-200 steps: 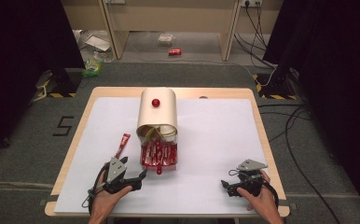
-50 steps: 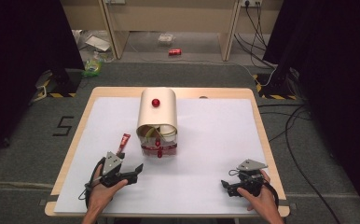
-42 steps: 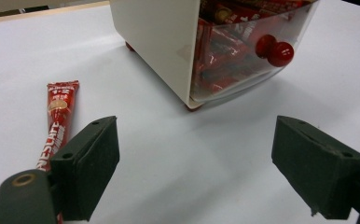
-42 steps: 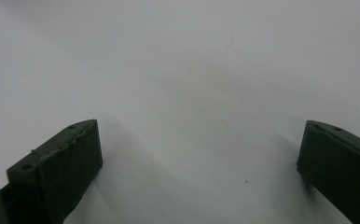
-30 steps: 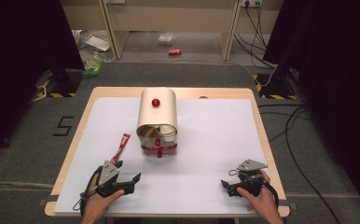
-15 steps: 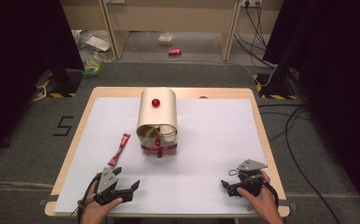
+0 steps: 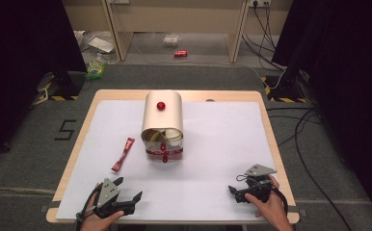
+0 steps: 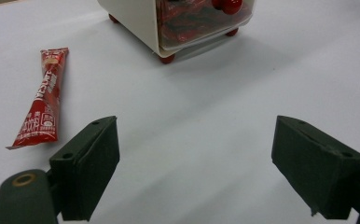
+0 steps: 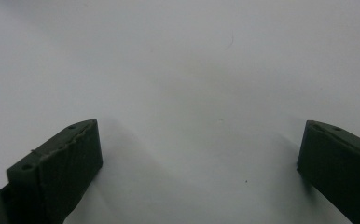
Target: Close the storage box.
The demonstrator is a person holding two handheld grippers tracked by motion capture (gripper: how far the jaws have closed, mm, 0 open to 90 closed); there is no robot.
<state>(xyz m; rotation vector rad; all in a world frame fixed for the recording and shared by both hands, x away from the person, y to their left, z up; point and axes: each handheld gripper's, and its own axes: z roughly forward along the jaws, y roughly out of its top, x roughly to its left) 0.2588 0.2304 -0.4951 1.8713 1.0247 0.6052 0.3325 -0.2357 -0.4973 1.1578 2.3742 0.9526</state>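
A cream container (image 7: 162,115) with a rounded top and a red knob stands mid-table. Its clear front drawer (image 7: 164,153) holds several red sachets. One red sachet (image 7: 123,154) lies flat on the white table to the container's left. It also lies left of the jaws in the left gripper view (image 8: 43,98), where the container's front (image 8: 187,23) is at the top. My left gripper (image 7: 127,188) rests near the front edge, open and empty, well short of the sachet. My right gripper (image 7: 235,186) sits at the front right, open on bare table (image 9: 199,172).
The white sheet covers the wooden table (image 7: 271,144). Cables (image 7: 299,125) trail on the floor to the right. A red can (image 7: 180,53) and litter lie on the floor beyond the table.
The drawer that stood pulled out earlier is pushed in. My left gripper has drawn back toward the near edge, away from the sachet lying on the table. The right gripper has stayed put.
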